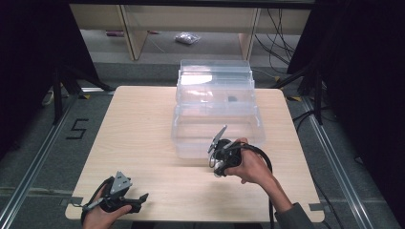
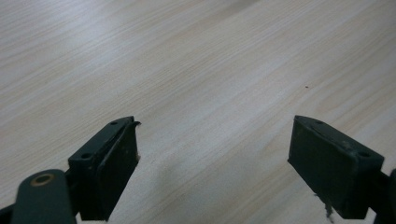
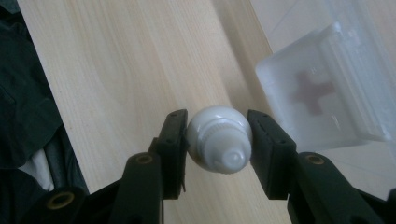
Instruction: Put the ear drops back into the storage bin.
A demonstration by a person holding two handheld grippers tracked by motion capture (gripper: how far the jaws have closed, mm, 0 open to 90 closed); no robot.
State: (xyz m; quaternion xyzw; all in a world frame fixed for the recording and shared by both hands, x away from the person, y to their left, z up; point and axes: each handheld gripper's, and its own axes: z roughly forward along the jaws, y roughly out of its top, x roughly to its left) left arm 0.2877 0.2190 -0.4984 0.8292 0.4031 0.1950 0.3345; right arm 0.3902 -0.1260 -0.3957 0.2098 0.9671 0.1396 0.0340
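R gripper [image 3: 218,140] clamping white bottle [image 3: 219,139], nr clear box [image 1: 217,112]

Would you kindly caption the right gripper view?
Right gripper shut on a white bottle above the wooden table, beside a clear red-cross box.

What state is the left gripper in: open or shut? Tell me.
Open. In the left gripper view the left gripper has its two black jaws standing wide apart, with bare wooden table between them and nothing held.

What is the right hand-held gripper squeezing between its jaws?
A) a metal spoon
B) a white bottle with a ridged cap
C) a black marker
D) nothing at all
B: in the right gripper view, the right hand-held gripper has both jaws pressed against a white bottle with a ridged cap.
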